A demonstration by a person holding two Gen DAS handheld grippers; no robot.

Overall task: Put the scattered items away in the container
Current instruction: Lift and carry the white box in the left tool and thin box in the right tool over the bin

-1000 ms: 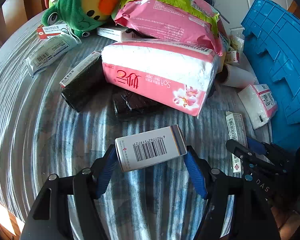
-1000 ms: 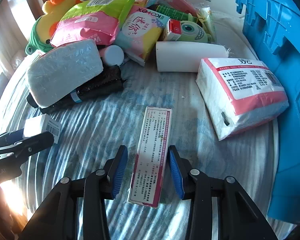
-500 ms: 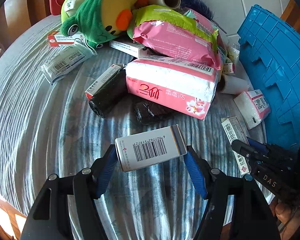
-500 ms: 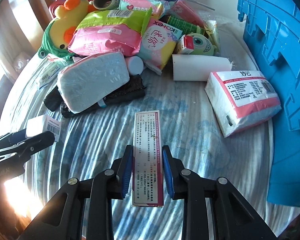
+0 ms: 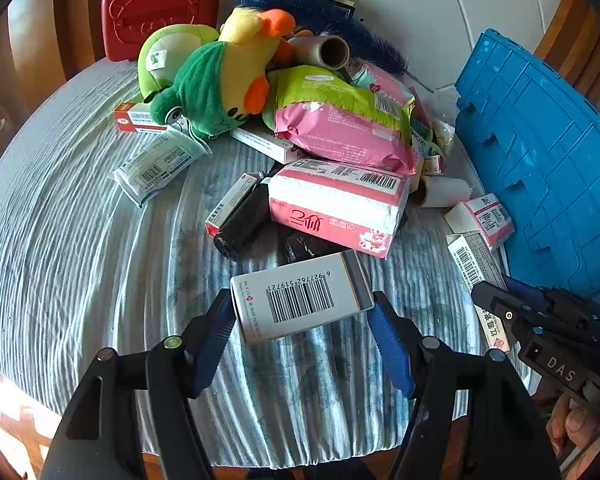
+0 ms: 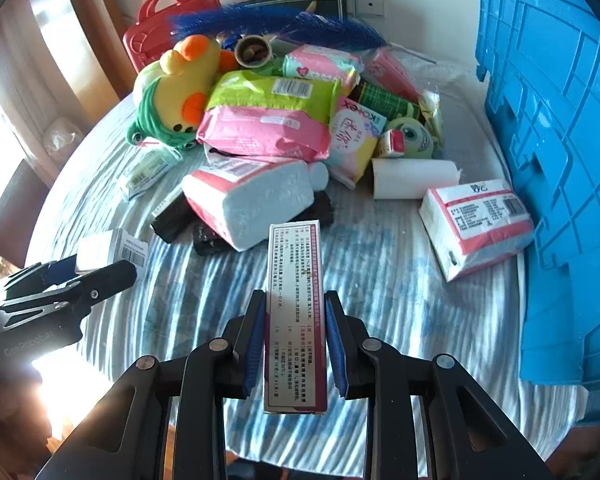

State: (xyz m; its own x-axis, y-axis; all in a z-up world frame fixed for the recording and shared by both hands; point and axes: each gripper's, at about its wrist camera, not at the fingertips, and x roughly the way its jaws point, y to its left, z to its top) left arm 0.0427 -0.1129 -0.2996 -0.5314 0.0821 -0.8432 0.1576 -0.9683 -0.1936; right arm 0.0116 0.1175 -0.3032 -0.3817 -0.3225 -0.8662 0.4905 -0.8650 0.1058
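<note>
The left gripper (image 5: 302, 322) holds a white box with a barcode (image 5: 300, 296) between its blue pads, jaws shut on its two short ends, just as it did a second ago. The right gripper (image 6: 292, 338) holds a long thin box with red edges (image 6: 294, 312). A second ago its jaws were open with that box lying loose between them; now they squeeze its long sides and the box sticks straight out, up off the striped cloth of the table (image 6: 380, 280). Both cameras now look down from higher up, so more of the pile shows, like the red case (image 5: 160, 8) at the far edge of the table and the blue feather (image 6: 276, 26) beside it. The pile sits in the middle and far part of the table: a green and yellow plush duck (image 5: 220, 76), a pink and green soft pack (image 5: 340, 120), a pink tissue pack (image 5: 336, 204) lying on black rolls (image 5: 240, 224), and a white paper roll (image 6: 414, 178). A smaller tissue pack (image 6: 476, 224) lies near the right edge of the table, touching the blue container (image 6: 560, 160), which stands along that edge. A little packet with a barcode (image 5: 158, 164) lies alone toward the left edge.
</note>
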